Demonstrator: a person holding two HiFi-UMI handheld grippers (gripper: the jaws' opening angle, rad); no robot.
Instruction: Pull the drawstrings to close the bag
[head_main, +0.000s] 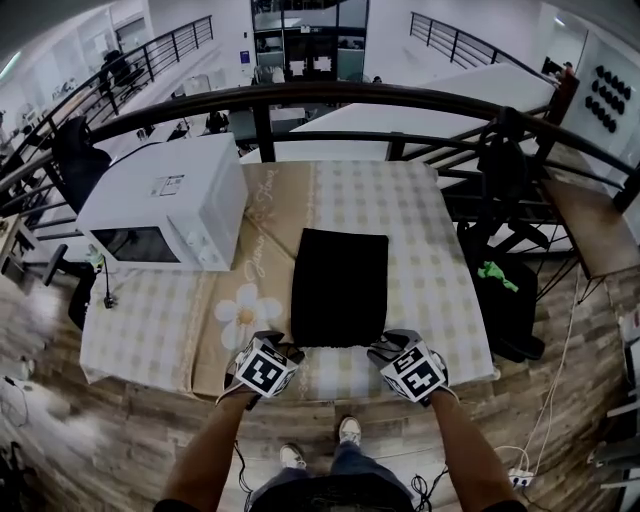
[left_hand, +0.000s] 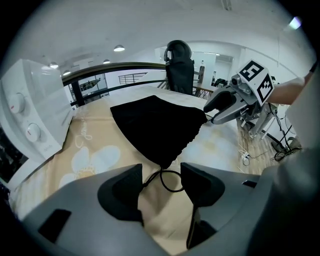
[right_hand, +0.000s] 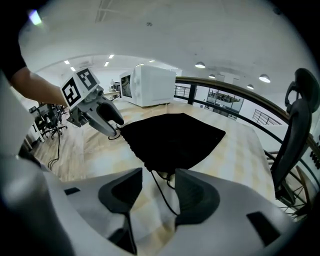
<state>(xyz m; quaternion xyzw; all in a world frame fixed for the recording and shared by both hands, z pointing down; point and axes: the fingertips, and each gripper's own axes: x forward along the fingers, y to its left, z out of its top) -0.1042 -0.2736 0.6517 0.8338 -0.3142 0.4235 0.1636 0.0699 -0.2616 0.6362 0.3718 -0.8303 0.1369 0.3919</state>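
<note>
A black drawstring bag lies flat on the checked tablecloth, its gathered mouth toward me. My left gripper is at the mouth's left corner and my right gripper at its right corner. In the left gripper view the jaws stand open, with a loop of black drawstring lying between them and the bag just beyond. In the right gripper view the jaws are also open around the other drawstring, whose cord runs from the bag. Neither cord is pinched.
A white microwave stands on the table's left side, close to the bag. The table ends just before my feet, with a dark railing behind it. A black chair with a green item sits to the right.
</note>
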